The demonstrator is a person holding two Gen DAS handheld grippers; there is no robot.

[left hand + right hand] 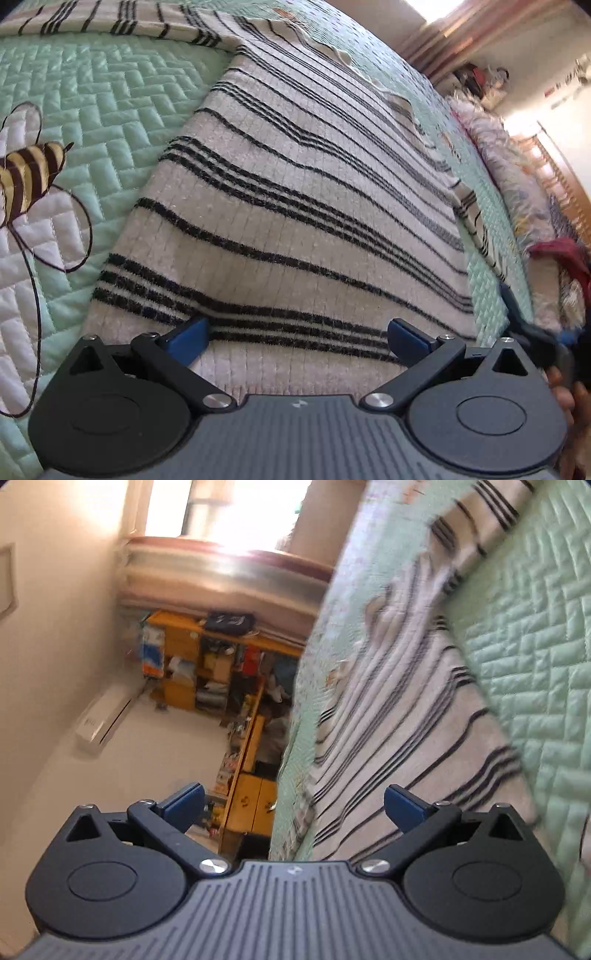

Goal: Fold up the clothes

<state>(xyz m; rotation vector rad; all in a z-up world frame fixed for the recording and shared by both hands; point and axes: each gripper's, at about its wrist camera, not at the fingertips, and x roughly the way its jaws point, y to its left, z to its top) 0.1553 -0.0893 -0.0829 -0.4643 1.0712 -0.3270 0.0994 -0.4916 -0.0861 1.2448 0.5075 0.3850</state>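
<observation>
Left wrist view: left gripper (297, 341) held low over the bed, both blue fingers (188, 338) spread wide apart, nothing clamped between them. The striped sweater (295, 184), off-white knit with groups of thin black bands, lies flat straight ahead of the fingers and runs away from them up the picture; its near hem passes between and under the fingertips, and whether the tips touch the cloth cannot be told. A sleeve (110, 22) stretches off to the far left beyond the body of the garment. Under it, the mint-green quilted bedspread (122, 103) shows left of the left finger, with a stitched bee (26, 173) well out to that side. Right of the right finger, part of the other tool (532, 328) and a person's fingertips (561, 391) appear at the frame edge; a fringed blanket (498, 155) lies along the bed's far right side. Right wrist view: camera rolled hard, picture blurred. Right gripper (293, 808) with blue fingers (404, 808) equally parted, holding nothing. The sweater (388, 701) sits ahead of and beyond the right finger, rumpled at its far part, the bedspread (535, 646) farther right of it. Ahead of the left finger is open room: a yellow wooden shelf unit (229, 672) crammed with items, a white wall air conditioner (103, 720), a bright window (221, 509) beyond.
</observation>
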